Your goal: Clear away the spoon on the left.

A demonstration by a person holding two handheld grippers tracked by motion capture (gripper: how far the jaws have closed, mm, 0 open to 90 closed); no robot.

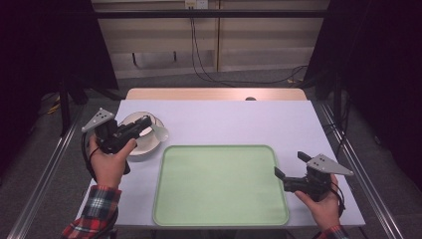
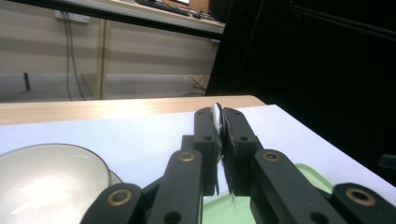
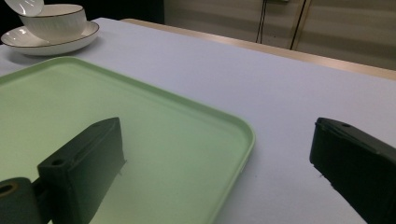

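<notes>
- White cloth-covered table (image 1: 224, 119) carries everything we see, with our hands at either side.
- Pale green rounded plastic tray (image 1: 220, 184) lies flat at the near middle.
- Cream gold-rimmed saucer (image 1: 144, 147) with its cup (image 3: 55, 21) sits left of the tray.
- Our right gripper (image 1: 289, 167) hovers wide open at the tray's right edge.
- Our left gripper (image 1: 145, 124), above the saucer, pinches a small white ceramic spoon (image 1: 160, 132) between closed jaws.

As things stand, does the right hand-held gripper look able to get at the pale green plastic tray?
Probably yes: the right hand-held gripper hangs open at the pale green plastic tray's right edge, one jaw already over its rim, with nothing lying between them.
</notes>
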